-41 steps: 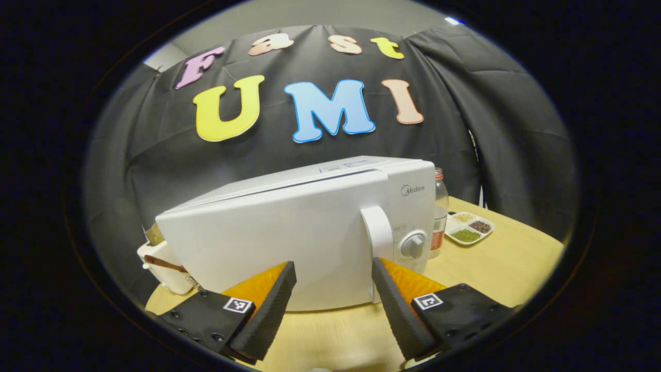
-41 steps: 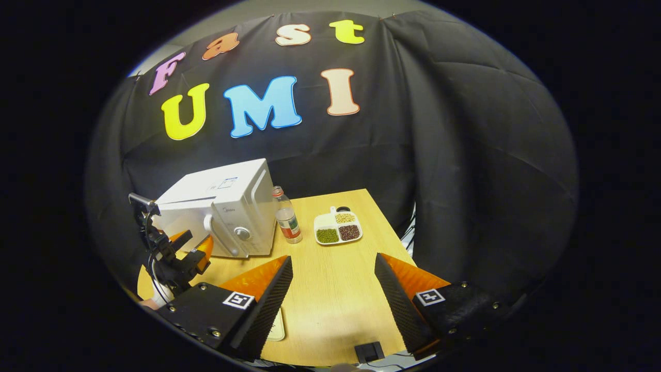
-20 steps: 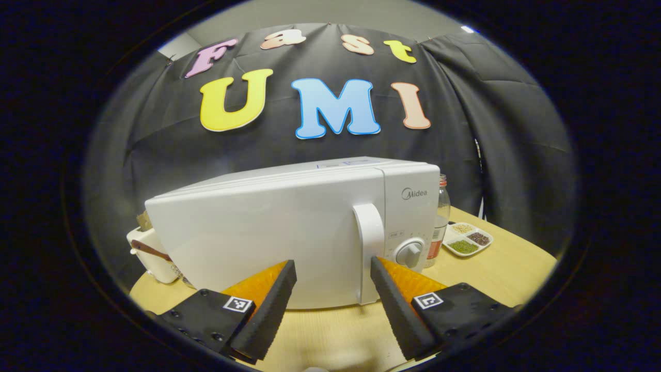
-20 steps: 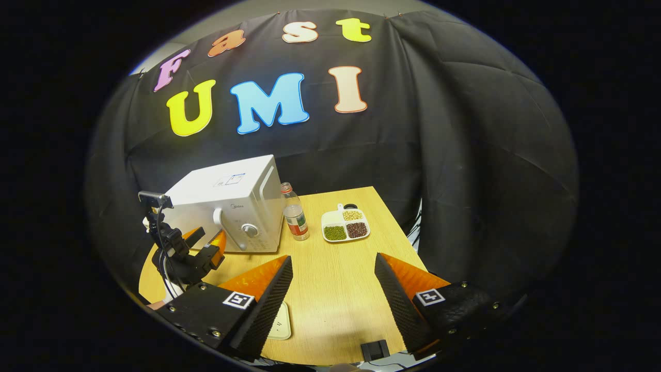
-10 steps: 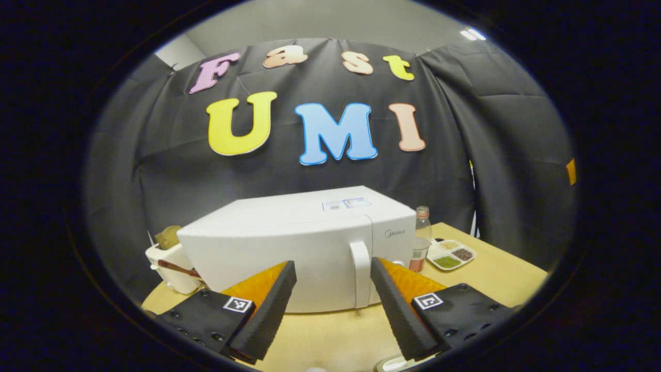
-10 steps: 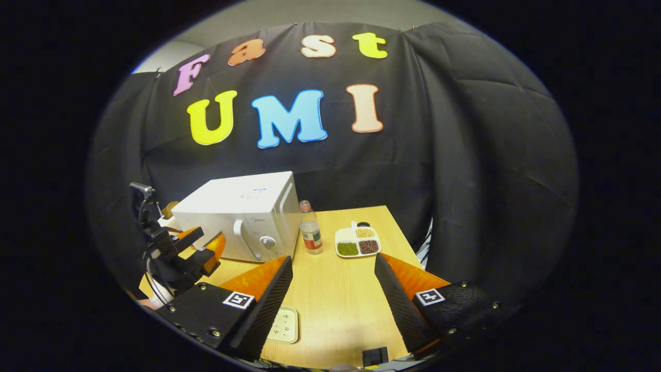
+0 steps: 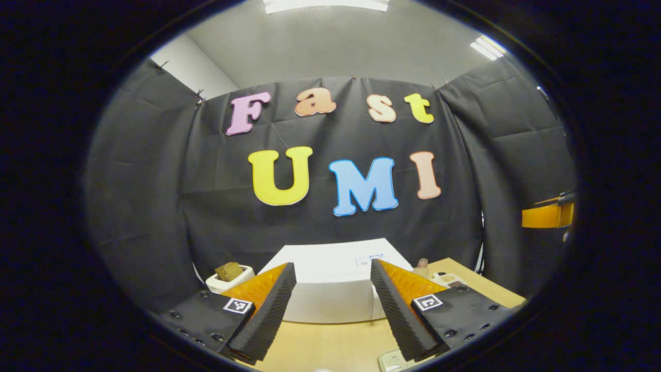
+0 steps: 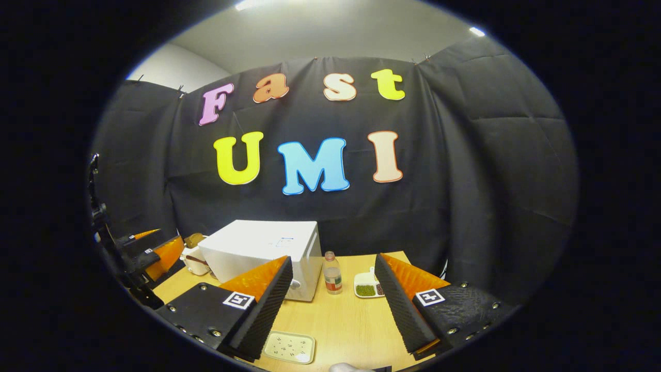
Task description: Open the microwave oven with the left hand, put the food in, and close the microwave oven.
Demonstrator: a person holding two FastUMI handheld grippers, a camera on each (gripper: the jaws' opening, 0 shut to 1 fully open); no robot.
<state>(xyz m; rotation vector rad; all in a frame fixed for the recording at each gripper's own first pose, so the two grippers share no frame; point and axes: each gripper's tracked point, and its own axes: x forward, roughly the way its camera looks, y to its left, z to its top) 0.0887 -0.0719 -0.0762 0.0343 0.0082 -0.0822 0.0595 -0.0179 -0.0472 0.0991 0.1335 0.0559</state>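
Observation:
The white microwave (image 7: 330, 289) stands on the wooden table (image 7: 330, 346) with its door shut. It sits low between the fingers of my left gripper (image 7: 331, 268), which is open, holds nothing and hangs back from it. In the right gripper view the microwave (image 8: 263, 248) is at centre left, and my left gripper (image 8: 155, 247) hovers open to its left, apart from it. My right gripper (image 8: 333, 261) is open and empty, well back from the table's far end. A white pot with a brown lump on top (image 7: 230, 274) stands left of the microwave.
A clear bottle (image 8: 332, 279) and a divided tray of beans (image 8: 365, 288) stand right of the microwave. A pale flat socket strip (image 8: 289, 347) lies near the table's front edge. The black cloth wall closes the back and sides.
The microwave door went from slightly ajar to shut. Both grippers then drew back from the table and tilted up, so the microwave sank lower in both views.

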